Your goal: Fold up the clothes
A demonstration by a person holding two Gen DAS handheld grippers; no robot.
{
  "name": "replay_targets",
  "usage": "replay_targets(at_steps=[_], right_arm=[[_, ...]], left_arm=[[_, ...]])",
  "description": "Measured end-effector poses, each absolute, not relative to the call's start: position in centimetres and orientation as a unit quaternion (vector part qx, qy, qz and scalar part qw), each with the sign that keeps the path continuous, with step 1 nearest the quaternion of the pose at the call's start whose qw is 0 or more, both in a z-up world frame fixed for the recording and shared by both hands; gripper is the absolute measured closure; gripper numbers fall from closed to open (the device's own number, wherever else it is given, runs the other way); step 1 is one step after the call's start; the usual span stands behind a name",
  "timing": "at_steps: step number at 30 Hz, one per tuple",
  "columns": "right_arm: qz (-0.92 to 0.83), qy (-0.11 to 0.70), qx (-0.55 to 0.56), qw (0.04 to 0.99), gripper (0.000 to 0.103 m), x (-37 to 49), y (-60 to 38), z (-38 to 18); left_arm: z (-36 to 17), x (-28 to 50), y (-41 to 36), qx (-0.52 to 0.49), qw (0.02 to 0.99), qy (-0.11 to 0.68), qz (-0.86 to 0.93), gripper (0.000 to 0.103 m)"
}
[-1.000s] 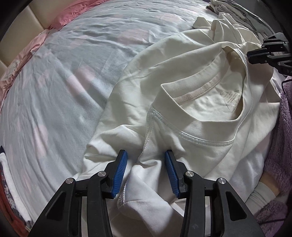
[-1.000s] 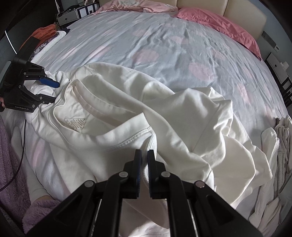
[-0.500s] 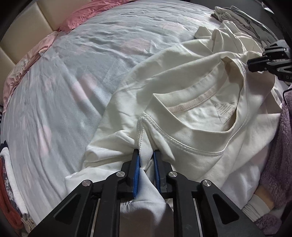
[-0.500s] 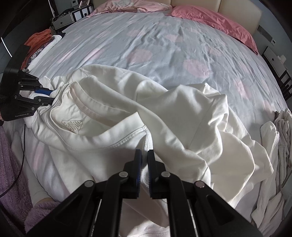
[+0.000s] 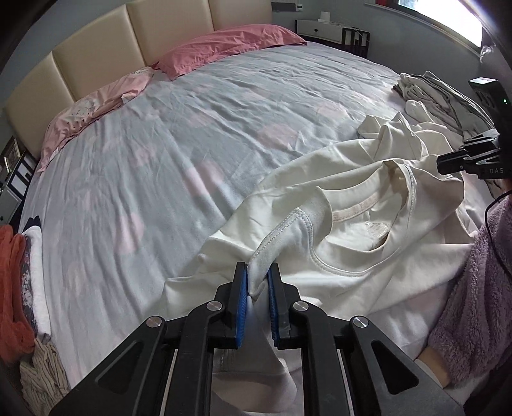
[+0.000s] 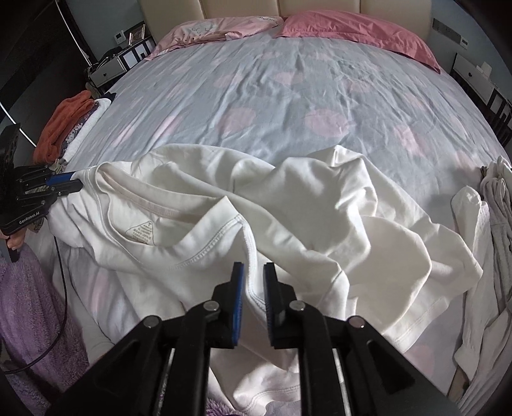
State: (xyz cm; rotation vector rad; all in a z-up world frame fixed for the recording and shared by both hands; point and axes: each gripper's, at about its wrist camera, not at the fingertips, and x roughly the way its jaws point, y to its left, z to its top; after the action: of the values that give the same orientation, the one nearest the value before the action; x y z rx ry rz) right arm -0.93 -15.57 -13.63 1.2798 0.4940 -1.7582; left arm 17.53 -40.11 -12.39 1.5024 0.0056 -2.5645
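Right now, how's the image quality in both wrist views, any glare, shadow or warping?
Left wrist view: a blown-out window glares at top right, the headboard bows with fisheye warp, and the shirt stays sharp. Right wrist view: soft daylight, folds cast shadows across the shirt, the bedspread curves strongly, and the corners go black.

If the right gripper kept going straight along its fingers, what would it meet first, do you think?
Most likely the white T-shirt: its shoulder seam already lies between the opening fingers of the right gripper, with the bed beneath.
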Motion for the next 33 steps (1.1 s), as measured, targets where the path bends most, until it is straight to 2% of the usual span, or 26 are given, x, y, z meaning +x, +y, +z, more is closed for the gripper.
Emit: replay_targets(at_steps=[2,4,9,14,21,23,33], right_arm=[[-0.697,0.224,0.515,0.446,0.081,-0.9,-15.8,-13.3],[-0.689,0.282,0.498,0.444,0.078,-0.2,-16.2,-13.3],[-0.64,0.392,0.486,0.447,0.076,1.2,-17.3,-14.9],[-0.613,0.447,0.495,0.424,0.075,0.9,-18.1,-18.0],[-0.607,0.42,0.522,0.428,0.077,-0.8,-17.5,-19.5],[-0.607,0.411,0.522,0.436,0.094,-0.9,-16.9,-19.1],[-0.671,0.278,0.496,0.475,0.097,-2.9,-13.1,-12.2]], left_arm=[[-12.4,17.7,-40.0,0.501,0.085,0.003,-0.861,0.09],[-12.6,17.7,-40.1,0.503,0.086,0.001,-0.86,0.09],[-12.8,17.6,-40.4,0.503,0.085,0.007,-0.86,0.09],[-12.9,17.6,-40.7,0.503,0.084,0.011,-0.86,0.09],[-13.3,17.3,-41.1,0.508,0.087,0.016,-0.857,0.09],[-13.4,17.3,-41.3,0.509,0.09,0.019,-0.856,0.09],[-13.9,17.1,-42.2,0.524,0.123,0.025,-0.843,0.09]])
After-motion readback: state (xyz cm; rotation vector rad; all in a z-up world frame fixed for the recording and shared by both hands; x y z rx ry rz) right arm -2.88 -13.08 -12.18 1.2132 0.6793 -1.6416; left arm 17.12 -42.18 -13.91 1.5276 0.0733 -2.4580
